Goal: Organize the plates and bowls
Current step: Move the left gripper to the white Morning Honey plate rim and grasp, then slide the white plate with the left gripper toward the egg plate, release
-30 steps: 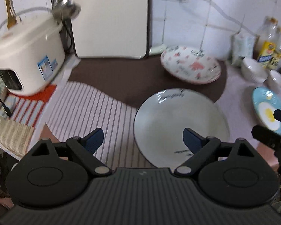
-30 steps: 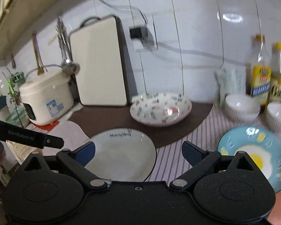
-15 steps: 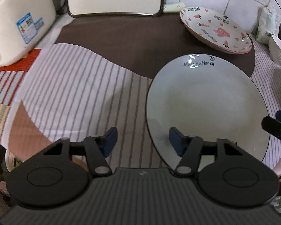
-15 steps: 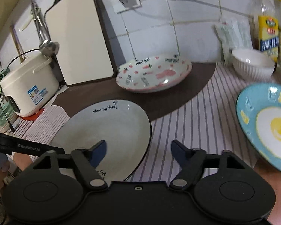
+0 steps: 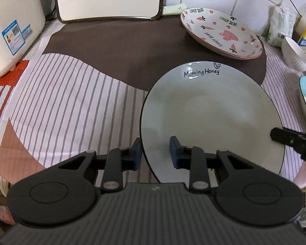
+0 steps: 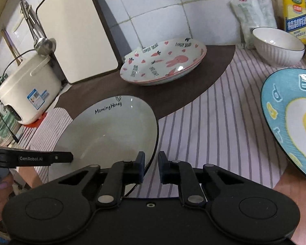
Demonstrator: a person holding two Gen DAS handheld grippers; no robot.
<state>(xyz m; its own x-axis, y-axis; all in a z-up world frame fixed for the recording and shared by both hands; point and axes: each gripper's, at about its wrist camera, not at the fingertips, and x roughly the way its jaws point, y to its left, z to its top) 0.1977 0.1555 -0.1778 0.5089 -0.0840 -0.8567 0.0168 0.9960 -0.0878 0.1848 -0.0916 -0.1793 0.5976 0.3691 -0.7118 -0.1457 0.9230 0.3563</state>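
Both claws have just been closing on the grey plate (image 5: 212,110): the left claw (image 5: 155,153) is straddling its near-left rim, the right claw (image 6: 151,167) is pinching together over the near-right rim. From here, lifting evenly and keeping it level looks wise, since the pink rabbit plate (image 6: 163,63) is sitting just beyond on the counter (image 5: 71,106).

Left gripper (image 5: 155,152) jaws, just closing, straddle the near-left rim of a pale "Morning Honey" plate (image 5: 210,110) on a striped cloth (image 5: 71,102) — a carrot-patterned plate (image 5: 222,32) behind it, a rice cooker (image 5: 12,26) far left.
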